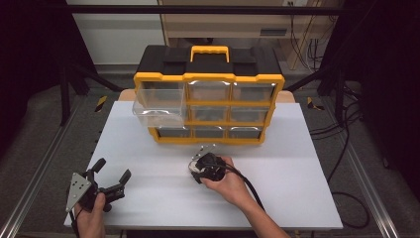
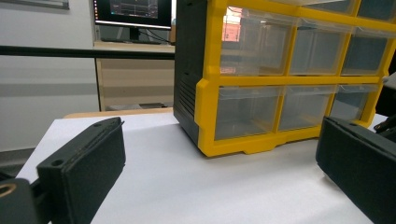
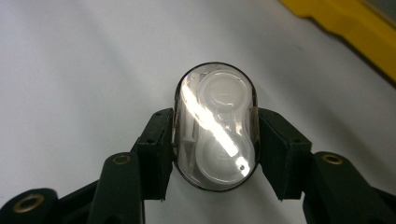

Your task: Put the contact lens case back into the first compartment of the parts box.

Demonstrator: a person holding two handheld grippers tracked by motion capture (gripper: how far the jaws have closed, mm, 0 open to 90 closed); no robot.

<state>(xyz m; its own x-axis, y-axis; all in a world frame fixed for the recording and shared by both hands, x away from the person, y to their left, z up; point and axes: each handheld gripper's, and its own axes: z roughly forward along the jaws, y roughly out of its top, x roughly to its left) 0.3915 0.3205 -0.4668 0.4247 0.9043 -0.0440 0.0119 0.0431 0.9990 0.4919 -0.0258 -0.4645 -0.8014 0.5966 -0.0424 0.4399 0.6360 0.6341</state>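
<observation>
Left gripper [image 1: 112,170] near table [image 1: 148,198] edge, held in left hand [image 1: 91,218], jaws spread wide, nothing between them. Right gripper [image 3: 215,154] further in, right hand [image 1: 228,183] gripping it, jaws clamped on both long sides of clear oval case [image 3: 215,126]; white round parts inside, glare streak across the lid. Case sits just above white tabletop. Beyond right gripper's tips, close: yellow-black drawer organizer [image 1: 210,94] with clear drawers; top-left drawer [image 1: 158,106] pulled out, well ahead of left gripper. Monitor [image 2: 133,11] far back in left gripper view.
</observation>
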